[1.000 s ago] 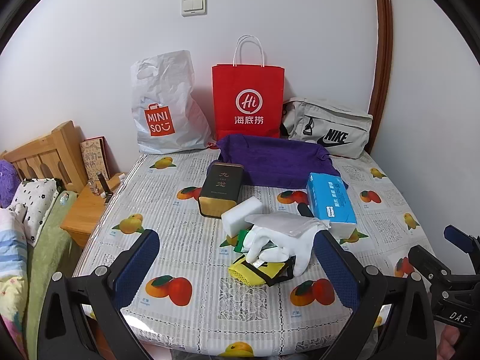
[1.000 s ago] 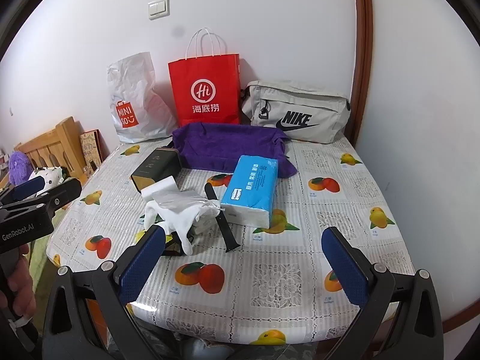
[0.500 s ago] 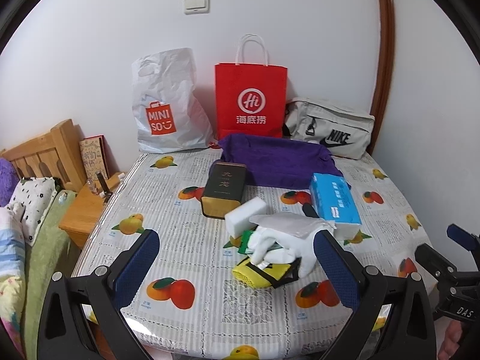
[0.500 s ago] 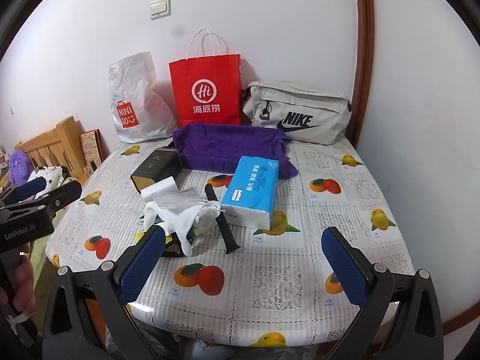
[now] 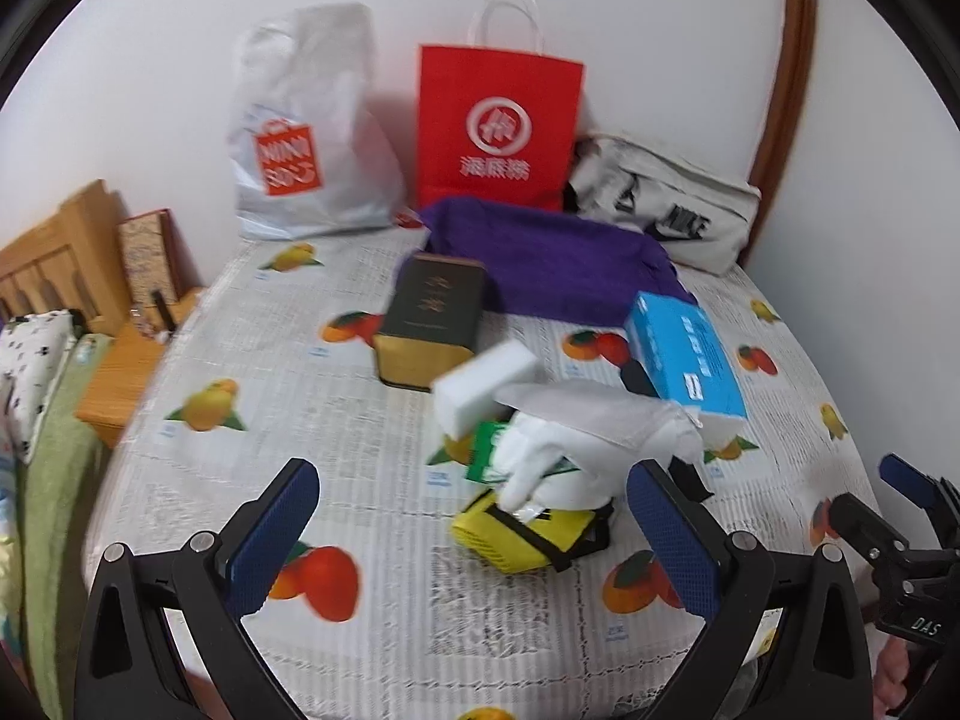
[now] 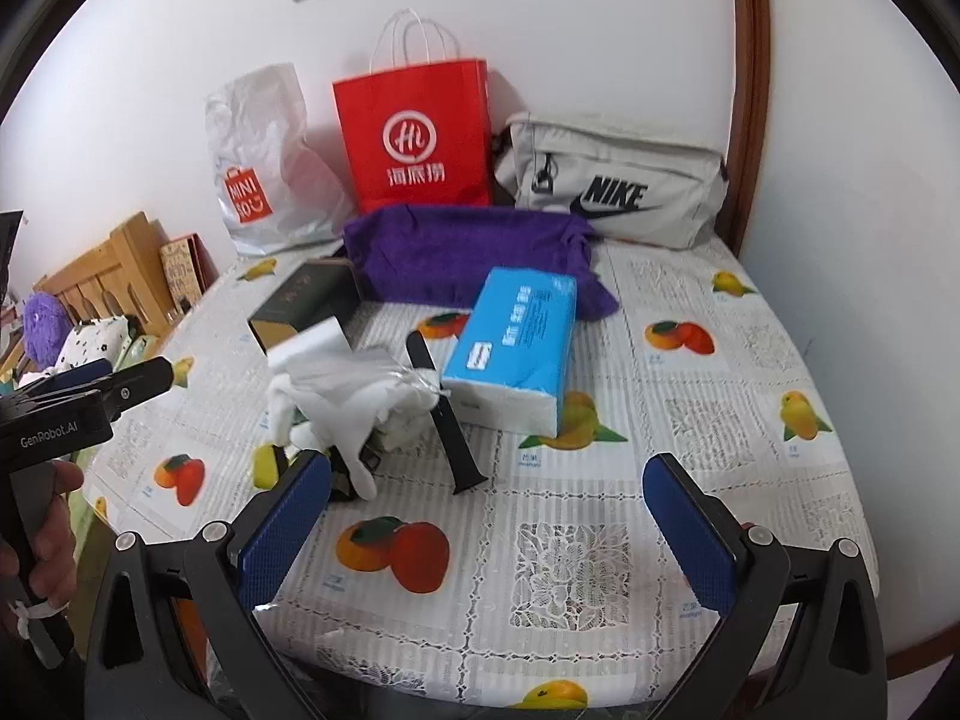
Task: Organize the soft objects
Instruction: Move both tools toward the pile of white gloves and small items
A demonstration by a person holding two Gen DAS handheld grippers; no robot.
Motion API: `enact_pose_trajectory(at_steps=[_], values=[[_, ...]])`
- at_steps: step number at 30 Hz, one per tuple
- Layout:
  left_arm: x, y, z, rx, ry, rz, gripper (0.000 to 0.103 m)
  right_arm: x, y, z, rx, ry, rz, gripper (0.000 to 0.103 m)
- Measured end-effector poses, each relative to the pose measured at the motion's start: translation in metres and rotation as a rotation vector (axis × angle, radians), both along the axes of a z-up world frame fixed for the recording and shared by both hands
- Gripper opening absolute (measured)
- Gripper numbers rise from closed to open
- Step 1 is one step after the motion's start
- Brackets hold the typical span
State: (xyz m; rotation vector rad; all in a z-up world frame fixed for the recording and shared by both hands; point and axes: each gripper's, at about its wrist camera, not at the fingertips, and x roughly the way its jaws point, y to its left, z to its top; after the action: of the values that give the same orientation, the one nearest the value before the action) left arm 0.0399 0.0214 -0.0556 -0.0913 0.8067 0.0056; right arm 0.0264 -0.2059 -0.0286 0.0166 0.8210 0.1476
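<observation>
A pile sits mid-table: white gloves (image 5: 576, 450) (image 6: 348, 402) lie over a yellow pouch (image 5: 528, 531), with a white sponge block (image 5: 483, 387) leaning behind them. A blue tissue pack (image 5: 684, 354) (image 6: 516, 342) lies to the right, and a purple towel (image 5: 540, 252) (image 6: 468, 252) is spread at the back. My left gripper (image 5: 474, 531) is open just in front of the pile, with the yellow pouch between its fingers' line. My right gripper (image 6: 486, 531) hangs open over the front of the table, empty.
A dark tea box (image 5: 432, 318), a black strap (image 6: 447, 420), a white plastic bag (image 5: 306, 132), a red paper bag (image 5: 498, 126) and a grey Nike bag (image 6: 612, 180) stand around. Left of the table are a wooden headboard (image 5: 54, 258) and bedding. A hand (image 6: 42, 534) holds the left gripper.
The left gripper has moved forward and down toward the pile, which looks bigger and closer. The right gripper has barely shifted.
</observation>
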Motion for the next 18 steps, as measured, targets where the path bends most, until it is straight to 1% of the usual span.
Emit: enact_pose_trajectory(at_steps=[3, 5, 10, 12, 14, 15, 17, 18], values=[[0.015, -0.016, -0.013, -0.004, 0.023, -0.06, 0.103, 0.009, -0.001, -0.012, -0.006, 0.026, -0.007, 0.102], [0.022, -0.026, -0.017, 0.003, 0.022, -0.093, 0.103, 0.015, -0.005, -0.019, -0.004, 0.039, -0.011, 0.102], [0.047, -0.057, -0.031, 0.038, 0.027, -0.191, 0.103, 0.03, -0.014, -0.041, -0.002, 0.089, -0.027, 0.102], [0.057, -0.065, -0.038, 0.048, 0.041, -0.216, 0.103, 0.036, -0.017, -0.049, -0.01, 0.105, -0.033, 0.102], [0.066, -0.069, -0.045, 0.041, 0.058, -0.226, 0.103, 0.04, -0.019, -0.056, -0.015, 0.115, -0.035, 0.102], [0.069, -0.069, -0.048, 0.034, 0.067, -0.229, 0.102, 0.041, -0.021, -0.059, -0.013, 0.12, -0.035, 0.102], [0.078, -0.067, -0.056, 0.011, 0.092, -0.235, 0.09, 0.045, -0.024, -0.064, -0.007, 0.133, -0.032, 0.102], [0.08, -0.066, -0.059, 0.002, 0.1, -0.235, 0.088, 0.047, -0.025, -0.066, -0.005, 0.138, -0.032, 0.102]])
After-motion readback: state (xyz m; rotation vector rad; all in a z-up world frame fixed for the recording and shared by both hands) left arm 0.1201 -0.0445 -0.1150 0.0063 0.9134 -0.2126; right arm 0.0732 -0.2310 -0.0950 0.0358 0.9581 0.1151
